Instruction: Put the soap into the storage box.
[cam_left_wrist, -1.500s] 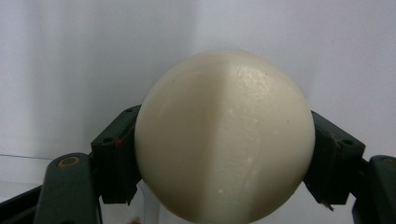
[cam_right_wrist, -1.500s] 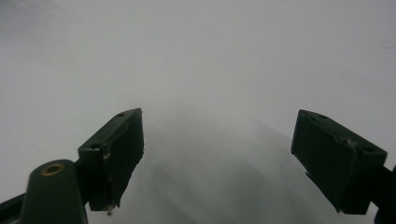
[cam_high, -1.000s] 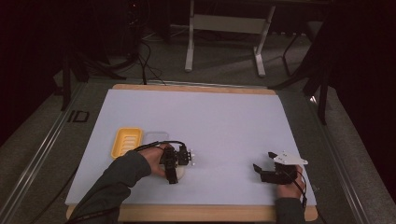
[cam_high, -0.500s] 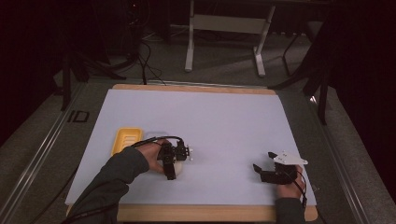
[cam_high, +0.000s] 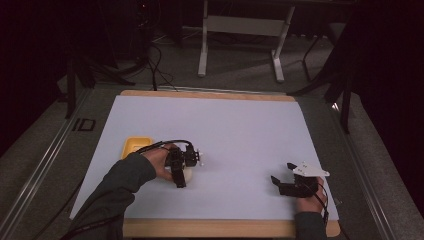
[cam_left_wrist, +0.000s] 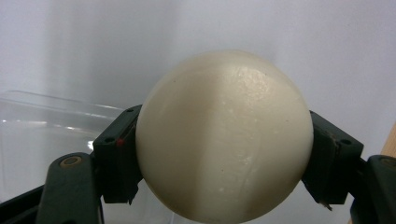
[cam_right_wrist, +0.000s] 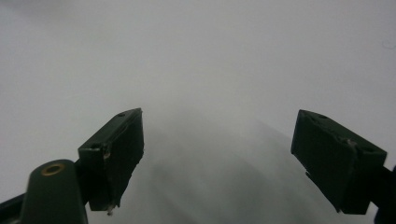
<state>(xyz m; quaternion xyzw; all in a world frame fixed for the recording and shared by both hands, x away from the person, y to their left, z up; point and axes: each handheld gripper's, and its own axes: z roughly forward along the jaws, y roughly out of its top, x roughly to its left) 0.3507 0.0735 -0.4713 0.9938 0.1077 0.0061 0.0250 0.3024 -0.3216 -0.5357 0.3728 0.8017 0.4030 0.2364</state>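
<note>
Egg (cam_left_wrist: 224, 135) clamped in left gripper (cam_left_wrist: 219, 154) beside clear container (cam_left_wrist: 46, 135).

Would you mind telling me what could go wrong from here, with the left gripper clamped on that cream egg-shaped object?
1. The egg-shaped object is smooth and rounded, and the left gripper meets it only at its two sides, so it might slip out or roll away across the white table surface.
2. If it is fragile, a harder squeeze could crack it.
3. A clear plastic container sits close beside the gripper and could be bumped.
</note>
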